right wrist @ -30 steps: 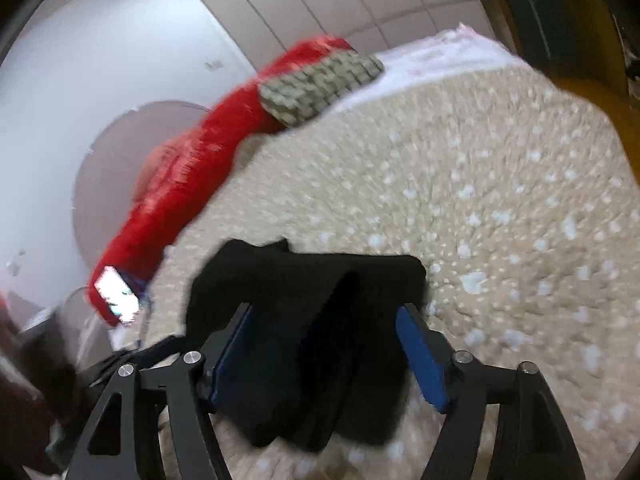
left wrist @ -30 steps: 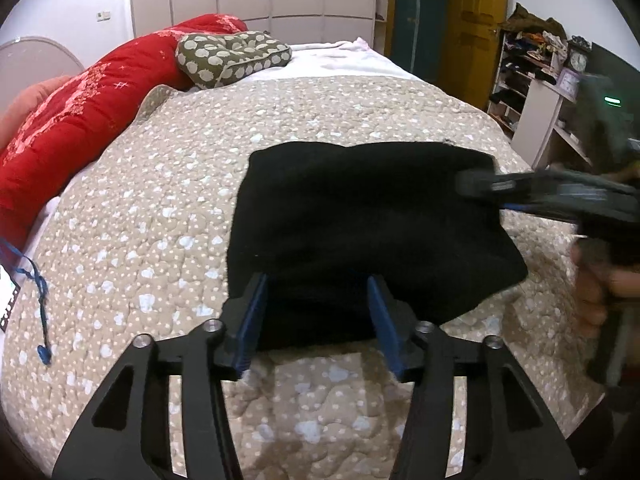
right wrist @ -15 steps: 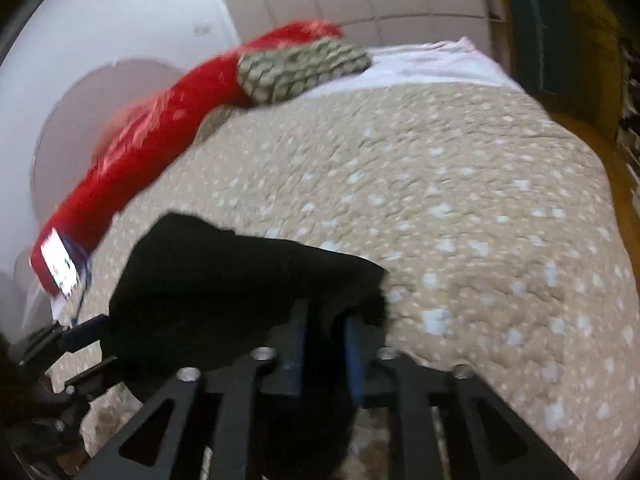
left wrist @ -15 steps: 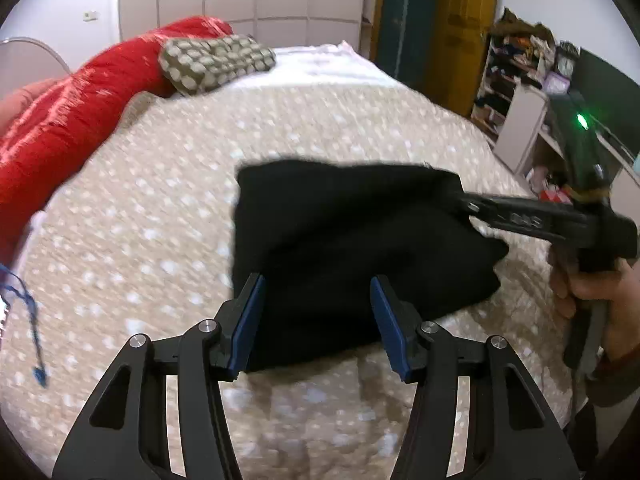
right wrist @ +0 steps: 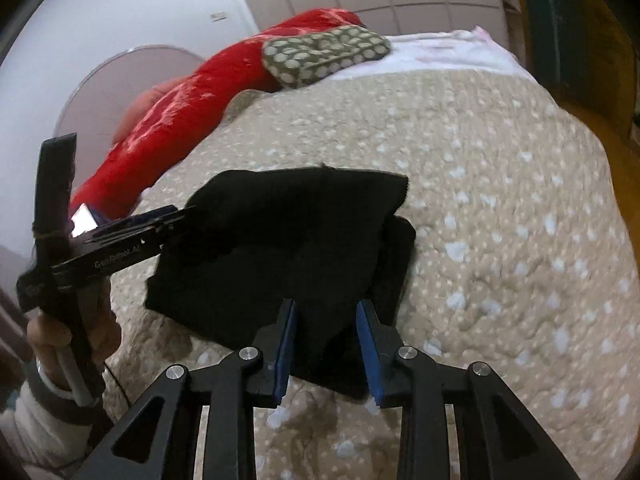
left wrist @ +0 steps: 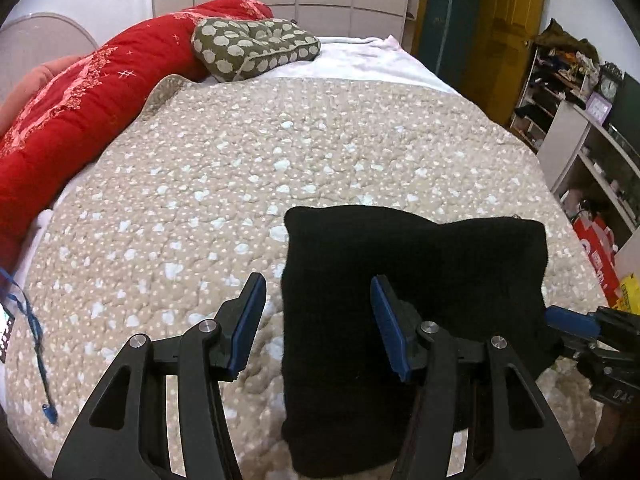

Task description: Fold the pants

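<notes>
The black pants [left wrist: 420,280] lie folded into a thick rectangle on the beige bedcover [left wrist: 280,152], near the bed's front right. My left gripper [left wrist: 320,320] stands open astride their left edge; its pads touch no cloth. From the right wrist view the pants [right wrist: 280,232] show a bulky doubled edge. My right gripper [right wrist: 326,344] is shut on that near fold, black cloth filling the gap between its blue pads. The left gripper [right wrist: 176,216] reaches in at the pants' far left side. In the left wrist view the right gripper [left wrist: 568,322] sits at the pants' right edge.
A red quilt [left wrist: 80,112] and a dotted green cushion [left wrist: 256,48] lie along the bed's far left. Shelves [left wrist: 580,120] and boxes stand past the right edge. A blue cord [left wrist: 32,320] hangs at the left. A person's hand [right wrist: 52,332] holds the left gripper's handle.
The right gripper's jaws went from wide apart to pinched on the pants' fold. The left gripper shifted left, so the pants now sit to its right; its jaws stayed open.
</notes>
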### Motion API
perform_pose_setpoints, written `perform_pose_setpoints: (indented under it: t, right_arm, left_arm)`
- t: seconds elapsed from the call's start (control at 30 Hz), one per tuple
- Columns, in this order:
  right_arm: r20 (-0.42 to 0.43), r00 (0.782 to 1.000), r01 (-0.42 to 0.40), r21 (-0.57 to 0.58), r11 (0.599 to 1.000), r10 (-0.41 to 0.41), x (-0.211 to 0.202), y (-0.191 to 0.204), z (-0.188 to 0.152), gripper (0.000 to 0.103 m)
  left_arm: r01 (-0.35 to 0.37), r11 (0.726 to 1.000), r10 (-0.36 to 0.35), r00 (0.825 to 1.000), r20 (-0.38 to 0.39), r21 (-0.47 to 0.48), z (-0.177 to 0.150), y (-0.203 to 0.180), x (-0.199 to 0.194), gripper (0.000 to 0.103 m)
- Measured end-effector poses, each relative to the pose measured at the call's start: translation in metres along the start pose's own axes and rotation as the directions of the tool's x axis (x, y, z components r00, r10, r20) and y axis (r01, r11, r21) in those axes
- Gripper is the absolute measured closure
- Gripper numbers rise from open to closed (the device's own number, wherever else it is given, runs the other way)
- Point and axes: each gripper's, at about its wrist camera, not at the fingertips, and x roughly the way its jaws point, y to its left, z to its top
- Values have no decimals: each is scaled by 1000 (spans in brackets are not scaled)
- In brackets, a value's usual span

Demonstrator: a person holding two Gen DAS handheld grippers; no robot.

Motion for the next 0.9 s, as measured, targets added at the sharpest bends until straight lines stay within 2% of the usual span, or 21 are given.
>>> perform_pose_setpoints:
  t: [0.03,0.07,0.13,0.23,0.3,0.33,0.4,0.47,0.53,0.63,0.77,0.9]
  right_arm:
    - [14,1000,-16,4,1000,16,-3,0,-1,89]
    - [18,999,-41,2,999,41,-7,1,-2,95]
    - [31,997,-69,-24,997,70,-20,7,-4,96]
    - [15,998,-60,-88,994,62,-31,17,-12,97]
    - [-17,1000,-1,-119,993,-1,-23,15,-23,98]
    - [-31,999,35,-123,992,-40,-17,12,-26,98]
    - [-41,999,27,-87,996,-31,-9,2,-28,98]
    - [2,1000,0,-50,999,0,-21,-1,-23,96]
    - [77,997,8,-13,1000,-7,-41,-7,-14,93]
    - [134,991,-7,-27,1000,11,-53,-2,2,93]
    - [119,993,28,-96,995,-17,-24,23,16,93]
    - [83,989,128,-81,988,-121,24,17,26,93]
  left_arm:
    - [-1,1000,1,1000,-4,5,0,-1,1,49]
    - [1,1000,-1,1000,-6,7,0,-1,1,49]
    - [11,1000,-11,1000,-9,6,1,0,2,49]
    - [25,1000,-25,999,-29,-3,2,2,8,48]
    - [23,1000,-23,999,-37,-12,2,2,13,37]
    - [28,999,-29,999,-36,-23,2,4,15,36]
    - [32,999,-34,998,-47,-38,2,7,13,36]
    - [26,999,-28,999,-41,-46,2,9,5,36]
    - [6,999,-7,1000,-20,-46,1,9,-3,36]
    - [-14,998,13,1000,-7,-55,0,5,-6,36]
    - [-45,998,44,998,-33,-45,-5,-4,6,36]
    - [-49,998,48,998,-26,-35,-4,-5,9,36]
